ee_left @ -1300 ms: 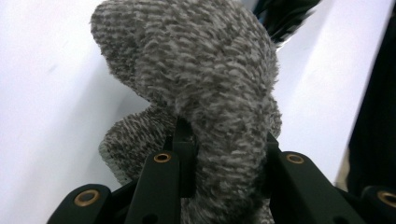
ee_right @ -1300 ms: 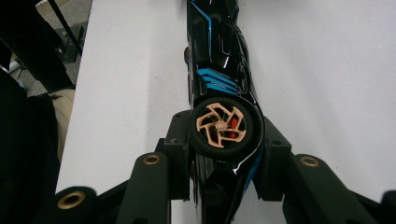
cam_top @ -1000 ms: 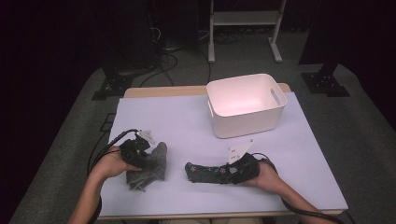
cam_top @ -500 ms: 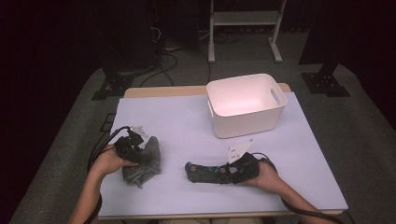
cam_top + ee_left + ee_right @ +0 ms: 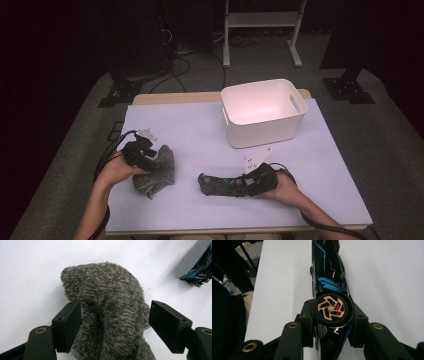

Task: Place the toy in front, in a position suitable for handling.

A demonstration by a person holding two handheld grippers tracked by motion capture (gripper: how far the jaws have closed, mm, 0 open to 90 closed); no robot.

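A grey knitted sock (image 5: 159, 171) lies bunched on the white table (image 5: 200, 135) at the front left. My left gripper (image 5: 150, 162) stands over its near end. Its jaws have just been opening, and in the left gripper view the sock (image 5: 110, 302) sits loose between the spread pads (image 5: 68, 325) of that gripper (image 5: 115, 322). A black toy car with blue stripes (image 5: 216, 184) lies at the front middle. My right gripper (image 5: 241, 184) is shut on the rear of the car (image 5: 328, 265), its pads on either side by a tan-spoked wheel (image 5: 331, 308).
A white plastic bin (image 5: 265, 131) with handle slots stands at the back right of the table. Beyond the far edge are a dark floor, cables and stand legs. The table's front edge runs close below both hands.
The left gripper's jaws have opened and let go of the grey sock, which has settled on the table. The right gripper and the toy car have not moved.
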